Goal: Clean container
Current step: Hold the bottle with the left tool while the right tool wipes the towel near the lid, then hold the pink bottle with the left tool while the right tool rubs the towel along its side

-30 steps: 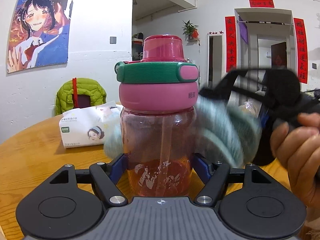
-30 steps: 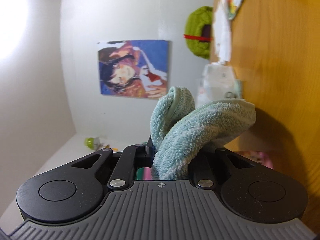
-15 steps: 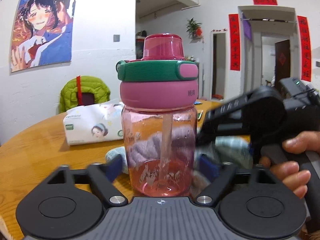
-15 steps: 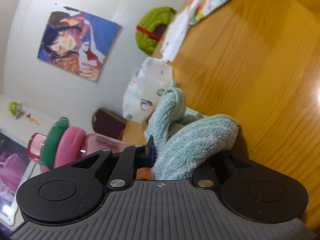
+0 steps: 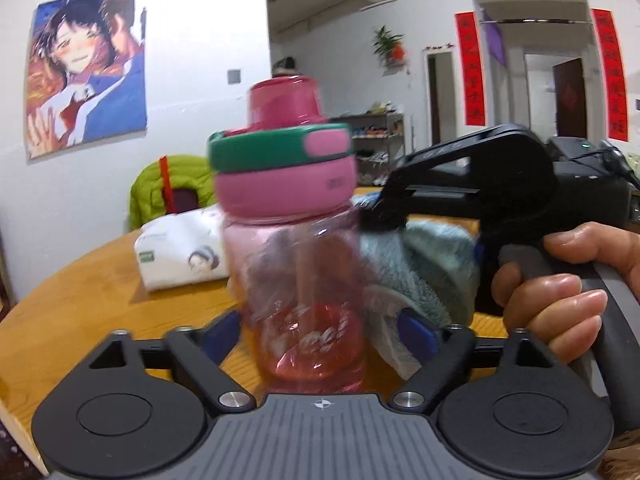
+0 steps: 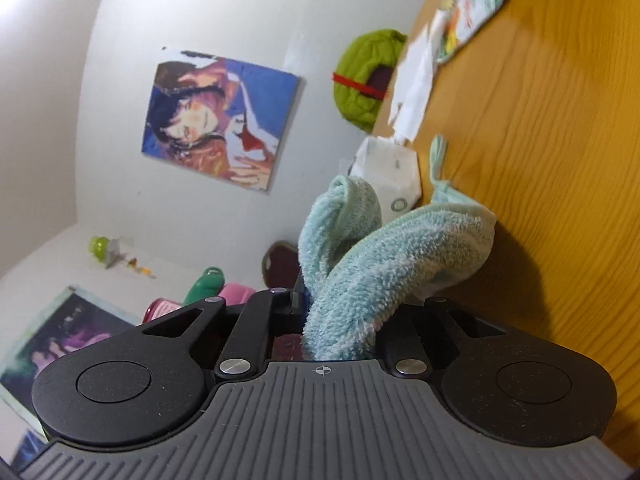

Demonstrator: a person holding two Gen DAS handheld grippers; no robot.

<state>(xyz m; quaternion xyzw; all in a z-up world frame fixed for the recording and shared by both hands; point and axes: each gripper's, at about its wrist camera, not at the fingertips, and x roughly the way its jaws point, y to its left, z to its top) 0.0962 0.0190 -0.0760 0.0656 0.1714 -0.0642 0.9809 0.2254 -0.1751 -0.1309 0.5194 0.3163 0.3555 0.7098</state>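
You are gripping the pink bottle [image 5: 296, 280] low on its clear body with the left gripper [image 5: 316, 332], its blue-padded fingers [image 5: 416, 334] pressing in from both sides. The bottle is standing nearly upright over the wooden table [image 5: 80, 292], its long axis running vertically and its pink and green lid [image 5: 284, 168] leaning slightly off line; its outline is blurring, so the exact tilt cannot be read. You are clamping the right gripper [image 6: 340, 312] on the folded blue cloth [image 5: 424, 264]. In the left wrist view that cloth is lying against the bottle's right wall, just below the lid, with your right hand [image 5: 560, 292] on the handle further to the right of the bottle. The right gripper is therefore the nearer one to the surface needing wiping. Judging from this layout, the coming stroke should be travelling along the bottle's vertical axis, or around it, while the left gripper is steadying the base. The tissue pack [image 5: 180, 252] is lying behind the bottle to its left.
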